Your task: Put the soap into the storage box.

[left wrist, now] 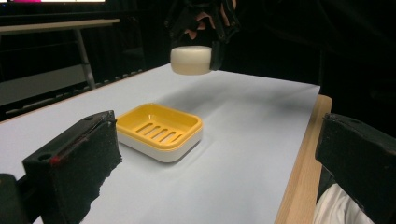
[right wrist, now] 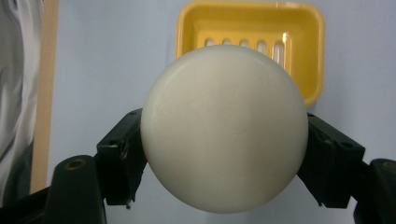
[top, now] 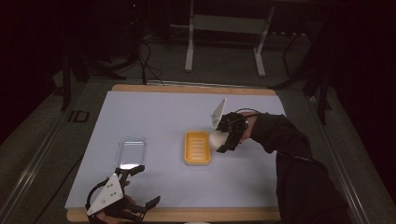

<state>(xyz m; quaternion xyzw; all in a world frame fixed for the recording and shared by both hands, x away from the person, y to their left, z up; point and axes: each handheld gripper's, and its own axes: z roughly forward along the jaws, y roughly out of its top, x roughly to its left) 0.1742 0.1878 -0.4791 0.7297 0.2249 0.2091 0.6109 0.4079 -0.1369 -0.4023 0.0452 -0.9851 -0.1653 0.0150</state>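
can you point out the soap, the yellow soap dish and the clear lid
soap (right wrist: 224, 128), right gripper view, middle of its round face
yellow soap dish (left wrist: 159, 129), left gripper view, slotted floor
clear lid (top: 131, 151), high view, its flat middle

Dark room; grey floor (top: 224, 60); white table frame (top: 226, 23) behind.

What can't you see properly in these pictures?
- Soap dish: in the right gripper view, the round soap covers its near part.
- Clear lid: in the high view, too faint and small to tell if anything lies in it.
- Left gripper: in the high view, its body is cut off by the bottom edge.
- Room behind the table: too dark to make out.
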